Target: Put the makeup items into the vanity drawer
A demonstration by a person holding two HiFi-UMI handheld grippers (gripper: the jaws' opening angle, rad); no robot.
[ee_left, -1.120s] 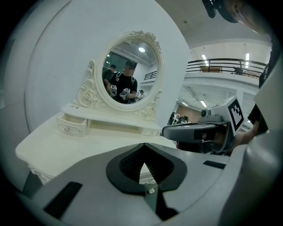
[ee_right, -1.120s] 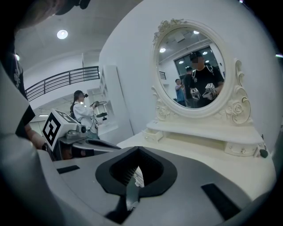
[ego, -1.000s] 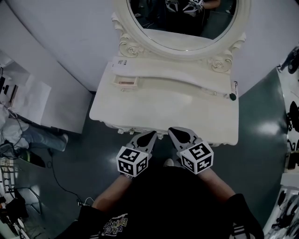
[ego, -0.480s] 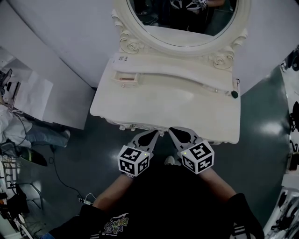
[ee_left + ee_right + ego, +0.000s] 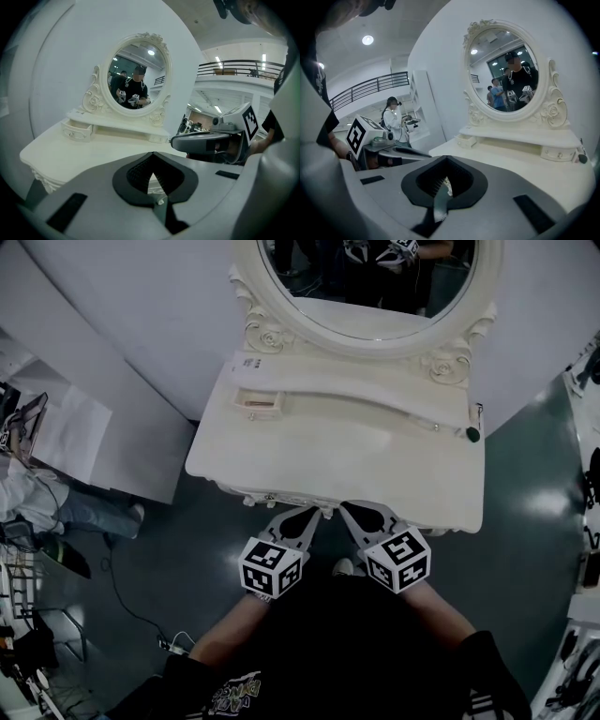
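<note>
Both grippers hung side by side at the front edge of the white table [image 5: 328, 460], the left gripper [image 5: 309, 514] and right gripper [image 5: 352, 511] angled in twd each other, tips near but not touching. Left gripper view: jaws together at the tips, nothing btw them, only the dark pad hollow. Right gripper view: same, jaws closed on nothing. The table top itself was bare in the middle. At the back stood the oval mirror [image 5: 375, 282] in its carved frame, w/ a raised shelf [image 5: 356, 390] under it. A small drawer [image 5: 258, 403] sat at the shelf's left end and looked pulled out a bit, w/ a pinkish inside seen from above; I couldn't tell what, if anything, lay in it. The only makeup item [image 5: 472, 432] I could pick out was a slim thing w/ a dark cap at the table's far right rear corner, just beside the shelf's right end and well apart from both grippers. What kind it was, I couldn't tell. The floor [image 5: 187, 559] around was dark grey. A person [image 5: 392, 117] in white stood in the bkgd off to the left of the right gripper view.
</note>
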